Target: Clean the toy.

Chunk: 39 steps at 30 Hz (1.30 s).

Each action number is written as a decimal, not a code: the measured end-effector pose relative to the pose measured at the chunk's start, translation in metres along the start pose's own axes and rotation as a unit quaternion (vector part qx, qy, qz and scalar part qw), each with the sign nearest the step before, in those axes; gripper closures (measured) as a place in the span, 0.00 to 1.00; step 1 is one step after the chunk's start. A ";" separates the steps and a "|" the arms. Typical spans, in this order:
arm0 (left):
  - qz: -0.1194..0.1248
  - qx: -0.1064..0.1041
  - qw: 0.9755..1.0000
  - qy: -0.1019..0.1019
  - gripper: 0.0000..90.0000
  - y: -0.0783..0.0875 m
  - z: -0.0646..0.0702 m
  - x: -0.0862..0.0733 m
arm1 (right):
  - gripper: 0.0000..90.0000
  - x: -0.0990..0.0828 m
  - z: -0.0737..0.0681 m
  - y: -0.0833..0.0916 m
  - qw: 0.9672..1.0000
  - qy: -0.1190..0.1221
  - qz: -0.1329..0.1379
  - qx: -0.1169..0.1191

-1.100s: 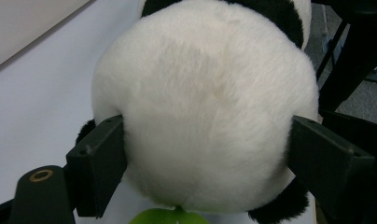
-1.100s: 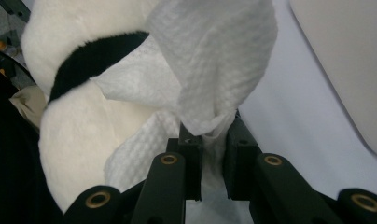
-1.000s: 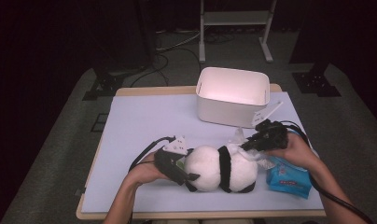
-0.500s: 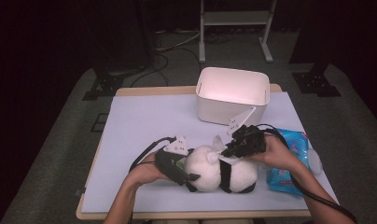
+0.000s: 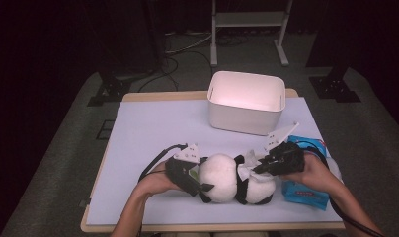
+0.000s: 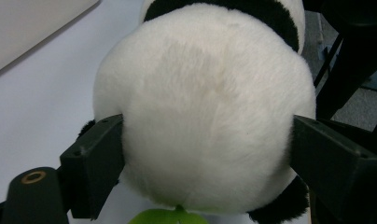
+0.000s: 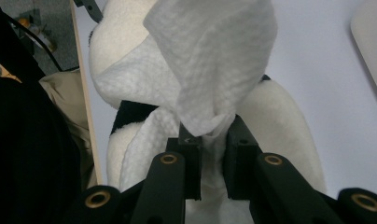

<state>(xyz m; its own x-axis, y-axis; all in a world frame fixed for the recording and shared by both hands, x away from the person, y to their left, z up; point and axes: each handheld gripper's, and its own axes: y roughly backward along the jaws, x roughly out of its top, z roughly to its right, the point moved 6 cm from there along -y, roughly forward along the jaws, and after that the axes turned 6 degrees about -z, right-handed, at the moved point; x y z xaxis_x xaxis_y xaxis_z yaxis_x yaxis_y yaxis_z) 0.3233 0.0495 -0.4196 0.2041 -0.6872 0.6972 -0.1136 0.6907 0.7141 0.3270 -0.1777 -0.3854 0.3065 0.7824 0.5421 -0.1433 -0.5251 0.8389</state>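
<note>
The plush panda's (image 5: 222, 177) head is clamped by the left gripper (image 5: 200, 183), jaws just widened; at 3 o'clock, a white wipe (image 7: 214, 60) is pinched by the right gripper (image 7: 210, 140).

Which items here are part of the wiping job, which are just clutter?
In use:
- panda plush, its head clamped between the left gripper jaws
- white wipe, pinched in the right gripper, lying on the plush
- blue wipe pack, by the right hand

Idle:
- white bin, at the table's far side
</note>
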 end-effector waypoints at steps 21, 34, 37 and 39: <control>-0.005 -0.011 1.000 0.007 0.19 -0.003 0.000 -0.003 | 0.88 -0.013 0.009 0.009 1.000 -0.011 0.013 -0.006; 0.005 -0.005 1.000 -0.002 0.20 0.002 0.005 0.006 | 0.90 0.014 -0.005 0.005 0.999 0.025 0.026 -0.002; 0.007 -0.003 1.000 -0.006 0.20 0.003 0.006 0.010 | 0.90 0.023 -0.010 0.004 0.999 0.034 0.027 0.005; 0.009 -0.002 1.000 -0.006 0.20 0.004 0.007 0.011 | 0.90 0.028 -0.011 0.004 0.999 0.040 0.028 0.005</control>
<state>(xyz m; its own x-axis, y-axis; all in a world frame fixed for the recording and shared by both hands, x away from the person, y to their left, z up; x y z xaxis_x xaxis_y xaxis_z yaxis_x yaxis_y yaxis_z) 0.3180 0.0427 -0.4087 0.1900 -0.6773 0.7108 -0.1129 0.7041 0.7011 0.3245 -0.1540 -0.3659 0.2213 0.7761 0.5905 -0.1487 -0.5716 0.8069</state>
